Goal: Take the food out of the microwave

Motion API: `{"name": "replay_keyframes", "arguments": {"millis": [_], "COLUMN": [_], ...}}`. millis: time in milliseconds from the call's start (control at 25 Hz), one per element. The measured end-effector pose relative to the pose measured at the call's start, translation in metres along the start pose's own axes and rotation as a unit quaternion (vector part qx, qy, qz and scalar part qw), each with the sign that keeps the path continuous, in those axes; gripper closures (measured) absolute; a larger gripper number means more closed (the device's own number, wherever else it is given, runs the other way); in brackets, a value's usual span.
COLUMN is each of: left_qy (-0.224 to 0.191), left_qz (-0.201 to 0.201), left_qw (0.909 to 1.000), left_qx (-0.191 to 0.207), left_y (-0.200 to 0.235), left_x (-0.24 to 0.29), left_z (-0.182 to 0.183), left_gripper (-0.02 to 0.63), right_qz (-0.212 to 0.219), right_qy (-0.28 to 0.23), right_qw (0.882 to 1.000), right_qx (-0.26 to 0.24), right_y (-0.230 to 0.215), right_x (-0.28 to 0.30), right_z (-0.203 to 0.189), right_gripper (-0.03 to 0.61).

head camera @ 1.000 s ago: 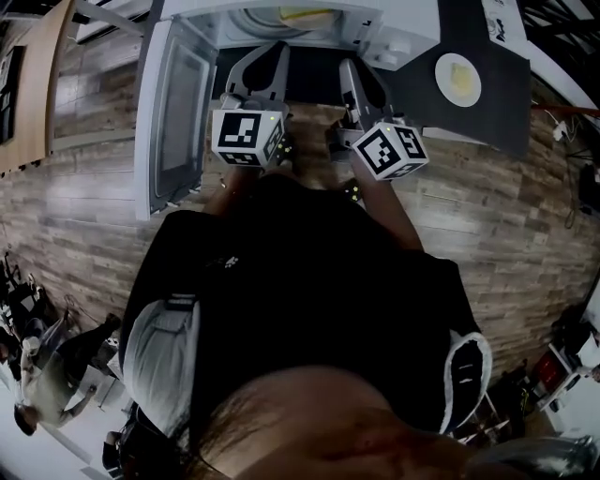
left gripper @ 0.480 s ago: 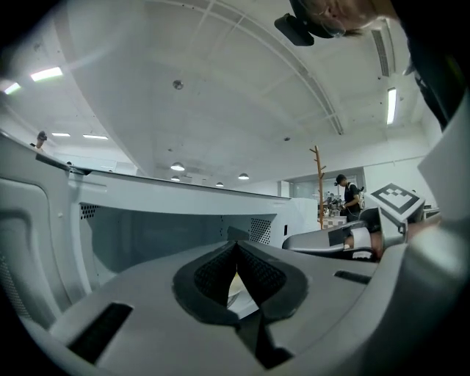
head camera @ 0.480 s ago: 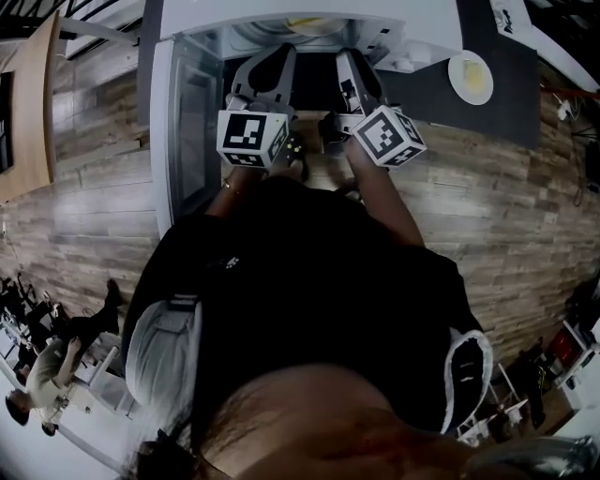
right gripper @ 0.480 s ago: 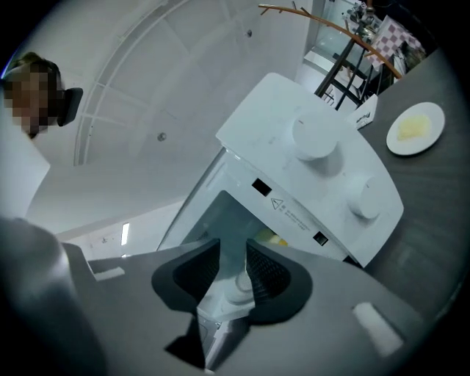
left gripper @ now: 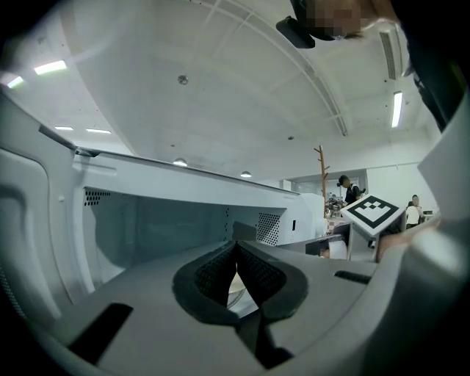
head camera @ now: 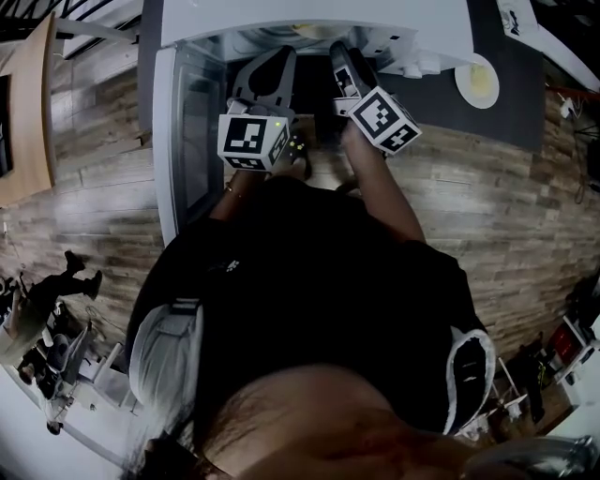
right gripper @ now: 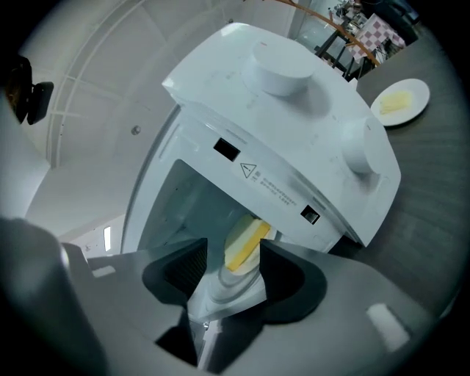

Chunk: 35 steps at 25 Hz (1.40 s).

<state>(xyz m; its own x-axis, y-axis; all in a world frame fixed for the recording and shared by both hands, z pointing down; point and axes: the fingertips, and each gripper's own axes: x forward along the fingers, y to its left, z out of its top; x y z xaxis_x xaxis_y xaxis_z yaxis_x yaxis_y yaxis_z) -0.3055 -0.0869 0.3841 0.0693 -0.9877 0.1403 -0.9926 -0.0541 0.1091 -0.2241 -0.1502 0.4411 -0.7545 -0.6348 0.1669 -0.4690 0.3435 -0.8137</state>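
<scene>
Two grippers point into the open microwave (head camera: 309, 21) in the head view, left gripper (head camera: 267, 64) beside right gripper (head camera: 341, 62); left gripper view: jaws pressed together; right gripper view: jaws opening, yellow food (right gripper: 246, 242) on its plate (right gripper: 224, 290) showing between them, inside the cavity.

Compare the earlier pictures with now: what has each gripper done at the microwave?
The right gripper reached deeper into the microwave and rolled; its fingers are opening, the yellow food showing between them, ungripped. The left gripper stayed shut at the opening; the door stayed open.
</scene>
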Motion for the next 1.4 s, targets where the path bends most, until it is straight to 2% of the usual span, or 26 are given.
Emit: {"name": "replay_keyframes", "arguments": {"millis": [400, 1400], "left_qy": [0.006, 0.004], "left_qz": [0.007, 0.022], "left_qw": [0.9999, 0.9993], "left_qx": [-0.013, -0.031], "left_y": [0.008, 0.025], "left_x": [-0.002, -0.009], "left_z": [-0.006, -0.006], "left_gripper": [0.607, 0.607], "right_qz": [-0.052, -0.070], "right_qy": [0.015, 0.000], "right_qw": [0.998, 0.993], "right_qx": [0.041, 0.090], "right_y": [-0.030, -0.035], "right_x": [0.030, 0.059], "right_z": [-0.006, -0.008], "right_gripper": [0.362, 0.357]}}
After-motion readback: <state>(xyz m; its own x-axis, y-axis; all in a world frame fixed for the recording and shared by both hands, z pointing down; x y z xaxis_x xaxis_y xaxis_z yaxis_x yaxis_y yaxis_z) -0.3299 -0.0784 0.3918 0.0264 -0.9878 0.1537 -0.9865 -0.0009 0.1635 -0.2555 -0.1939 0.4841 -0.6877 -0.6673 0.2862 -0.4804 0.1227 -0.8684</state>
